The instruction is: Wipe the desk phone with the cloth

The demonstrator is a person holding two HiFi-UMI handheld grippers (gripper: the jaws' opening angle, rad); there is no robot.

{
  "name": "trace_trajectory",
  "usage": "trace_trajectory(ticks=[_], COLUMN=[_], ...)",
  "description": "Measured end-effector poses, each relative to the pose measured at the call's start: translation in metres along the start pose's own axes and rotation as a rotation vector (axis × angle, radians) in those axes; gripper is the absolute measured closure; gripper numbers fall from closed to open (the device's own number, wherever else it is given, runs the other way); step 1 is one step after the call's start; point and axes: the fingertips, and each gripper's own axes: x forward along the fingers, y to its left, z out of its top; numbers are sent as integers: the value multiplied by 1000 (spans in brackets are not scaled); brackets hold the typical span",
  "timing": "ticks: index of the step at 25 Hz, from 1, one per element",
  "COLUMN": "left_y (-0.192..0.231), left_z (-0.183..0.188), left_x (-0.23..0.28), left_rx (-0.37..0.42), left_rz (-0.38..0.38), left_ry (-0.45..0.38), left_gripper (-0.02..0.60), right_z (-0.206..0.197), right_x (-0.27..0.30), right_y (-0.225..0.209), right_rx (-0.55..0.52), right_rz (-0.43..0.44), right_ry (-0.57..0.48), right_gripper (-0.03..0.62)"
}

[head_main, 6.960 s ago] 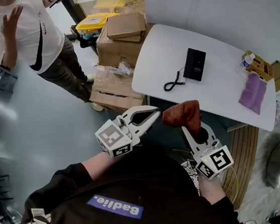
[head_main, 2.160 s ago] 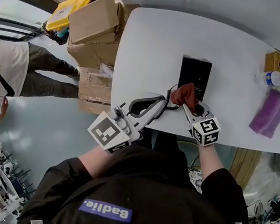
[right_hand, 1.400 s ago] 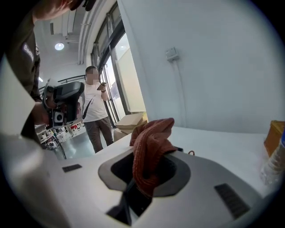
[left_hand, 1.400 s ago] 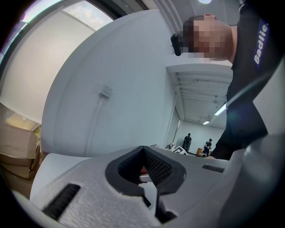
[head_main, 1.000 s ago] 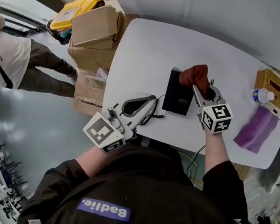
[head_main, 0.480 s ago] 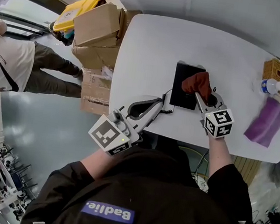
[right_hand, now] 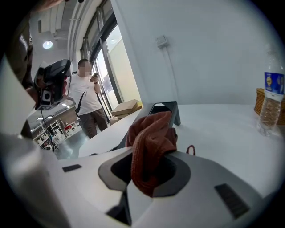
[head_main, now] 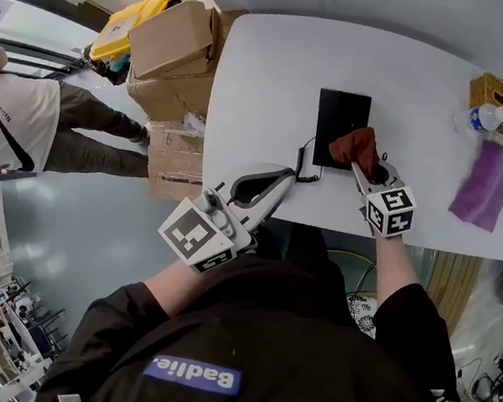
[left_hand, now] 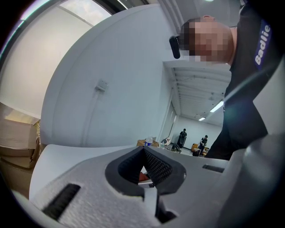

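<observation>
Rust-red cloth (head_main: 354, 147) is clamped in R gripper (head_main: 361, 166), bunched over the near corner of the black desk phone (head_main: 342, 114) on the white surface (head_main: 267, 70), presumably for wiping contact; L gripper (head_main: 277, 180) is held clenched, empty, clear at the front edge.

The cloth (right_hand: 149, 138) is coarse-knit, the table (head_main: 266, 79) smooth and matt.

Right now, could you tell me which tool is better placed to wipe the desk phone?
The right tool: it is shut on the cloth at the near edge of the desk phone. The left tool is shut and empty.
</observation>
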Motion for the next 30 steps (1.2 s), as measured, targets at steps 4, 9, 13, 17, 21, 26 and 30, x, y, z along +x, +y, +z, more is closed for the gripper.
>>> trace_trajectory(ticks=[4, 9, 13, 17, 21, 26, 30], left_y=[-12, -25, -37, -50, -56, -61, -65], left_z=[-4, -3, 4, 8, 10, 8, 5], left_x=[-16, -40, -63, -87, -110, -140, -163], left_rx=[-7, 24, 47, 54, 47, 53, 59], left_rz=[-17, -37, -47, -65, -74, -82, -90], left_ry=[8, -15, -39, -50, -69, -87, -99], left_gripper=[575, 575, 575, 575, 575, 575, 575], right_z=[-22, -38, -26, -11, 8, 22, 28], right_x=[-6, -22, -43, -64, -77, -87, -92], right_y=[9, 25, 53, 99, 147, 201, 240], right_rx=[6, 8, 2, -35, -52, -65, -94], right_rz=[-28, -69, -80, -52, -13, 30, 60], right_ry=[40, 76, 37, 11, -27, -63, -72], right_gripper=[500, 500, 500, 500, 500, 500, 500])
